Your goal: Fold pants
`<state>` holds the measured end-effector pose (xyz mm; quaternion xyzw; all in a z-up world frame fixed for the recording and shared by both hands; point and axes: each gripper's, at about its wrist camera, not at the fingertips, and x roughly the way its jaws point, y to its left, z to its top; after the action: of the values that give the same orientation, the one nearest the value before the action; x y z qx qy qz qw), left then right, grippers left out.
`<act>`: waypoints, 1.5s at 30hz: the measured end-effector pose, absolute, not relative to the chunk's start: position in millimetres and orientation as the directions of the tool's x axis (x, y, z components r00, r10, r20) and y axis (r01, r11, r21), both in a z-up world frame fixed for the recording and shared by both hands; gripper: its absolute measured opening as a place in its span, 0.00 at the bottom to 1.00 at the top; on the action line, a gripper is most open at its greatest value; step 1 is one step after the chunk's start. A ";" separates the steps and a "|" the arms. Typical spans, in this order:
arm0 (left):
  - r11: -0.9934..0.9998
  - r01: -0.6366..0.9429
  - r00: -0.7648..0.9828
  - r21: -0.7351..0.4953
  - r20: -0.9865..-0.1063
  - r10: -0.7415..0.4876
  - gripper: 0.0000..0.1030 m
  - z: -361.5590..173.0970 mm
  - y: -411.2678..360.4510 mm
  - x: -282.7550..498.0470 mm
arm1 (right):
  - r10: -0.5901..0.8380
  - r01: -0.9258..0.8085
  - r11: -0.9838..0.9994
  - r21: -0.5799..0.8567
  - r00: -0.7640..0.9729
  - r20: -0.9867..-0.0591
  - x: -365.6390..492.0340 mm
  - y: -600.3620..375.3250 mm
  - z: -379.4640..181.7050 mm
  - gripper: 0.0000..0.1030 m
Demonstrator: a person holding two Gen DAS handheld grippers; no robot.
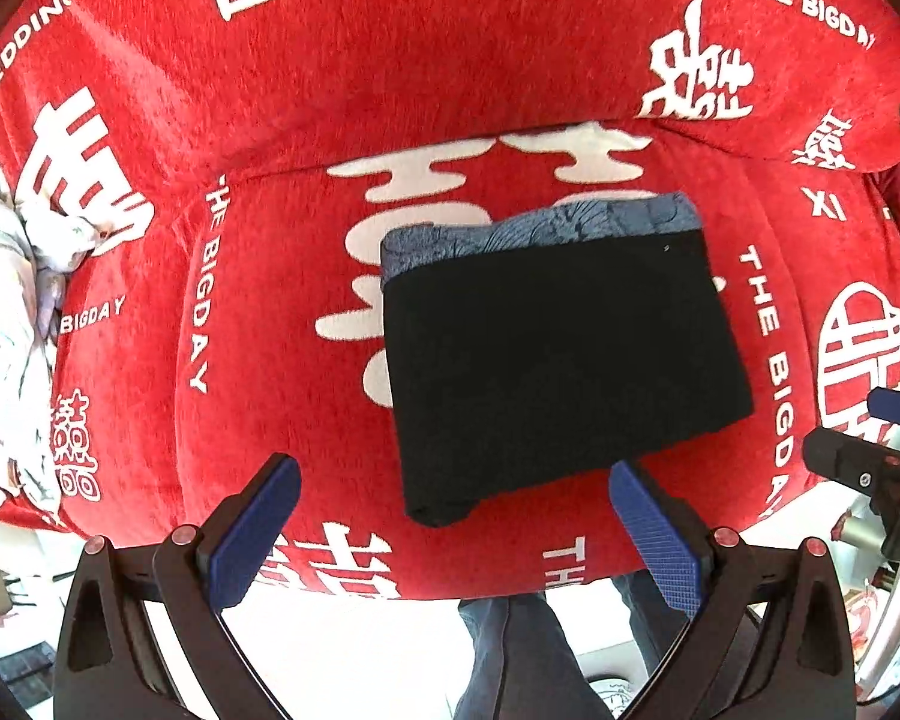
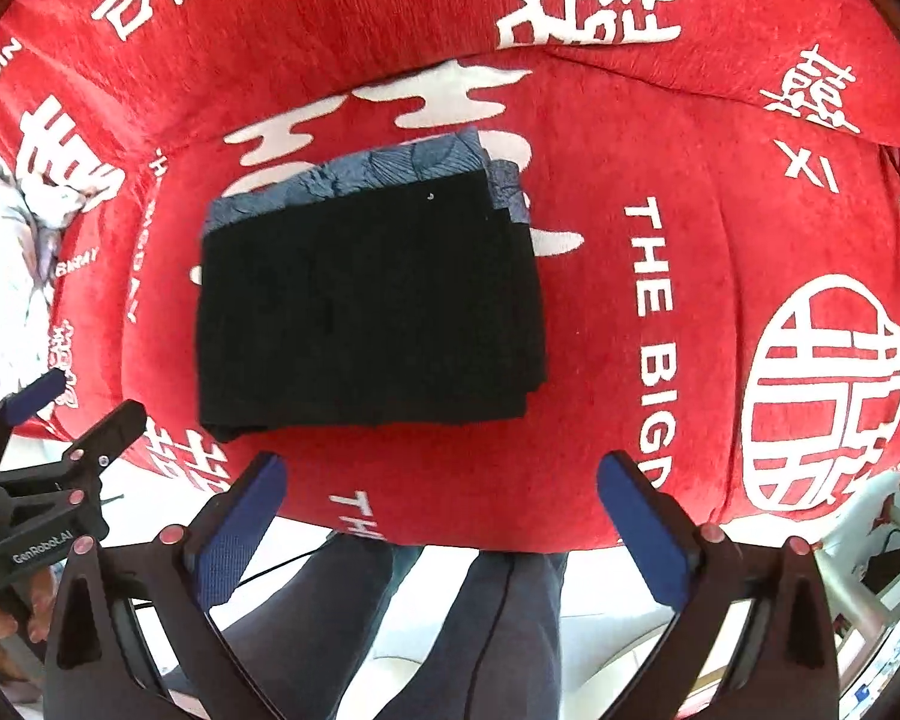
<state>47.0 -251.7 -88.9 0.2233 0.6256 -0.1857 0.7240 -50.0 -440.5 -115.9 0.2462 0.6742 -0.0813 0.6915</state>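
Folded pants (image 1: 564, 372): matt black cloth, fine weave, lying over a blue-grey patterned fabric (image 1: 540, 225) with a crinkled look. Seat cover (image 1: 240, 120): red plush, short velvety nap, white printed characters. Grippers' pads (image 2: 645, 528): blue ribbed rubber-like faces on matt black plastic arms.

The red cover (image 1: 510, 72) carries white print all over. "THE BIGDAY" runs down its seat on the left and on the right of the folded pants (image 1: 558, 360), and stands again at the far right corner. "WEDDING" shows at the far left edge, its start cut off. "XI" sits on the right, beside a small Chinese double-happiness sign; larger such signs are scattered across the cover. In the right wrist view the left gripper (image 2: 72, 396) bears a label that seems to read "GenRobot.AI".
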 end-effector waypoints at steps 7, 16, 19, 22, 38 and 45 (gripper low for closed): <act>0.786 0.608 0.142 0.116 -0.989 0.036 1.00 -84.5 -250.1 43.0 | 0.201 0.401 0.891 0.213 0.072 -0.977 -43.6 -431.6 -93.2 1.00; 0.788 0.611 0.099 0.075 -0.995 0.018 1.00 -79.9 -254.6 30.0 | 0.159 0.384 0.907 0.170 0.061 -0.985 -35.4 -430.6 -85.7 1.00; 0.785 0.615 0.103 0.077 -0.995 0.017 1.00 -77.1 -256.8 28.5 | 0.156 0.366 0.915 0.168 0.063 -0.986 -35.0 -426.2 -83.1 1.00; 0.788 0.611 0.098 0.080 -0.995 0.025 1.00 -77.7 -256.8 29.0 | 0.152 0.353 0.921 0.165 0.065 -0.986 -35.1 -423.7 -80.7 1.00; 0.788 0.611 0.062 0.073 -0.997 0.044 1.00 -84.6 -257.0 33.5 | 0.147 0.358 0.920 0.160 0.063 -0.987 -31.8 -425.3 -77.9 1.00; 0.791 0.608 0.060 0.068 -0.997 0.040 1.00 -86.2 -256.9 37.7 | 0.138 0.349 0.926 0.145 0.045 -0.989 -26.3 -426.3 -80.6 1.00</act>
<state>37.7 -256.9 -86.2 0.2477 0.6535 -0.2073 0.6846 -26.3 -426.3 -80.6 0.1774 0.6869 -0.0753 0.7008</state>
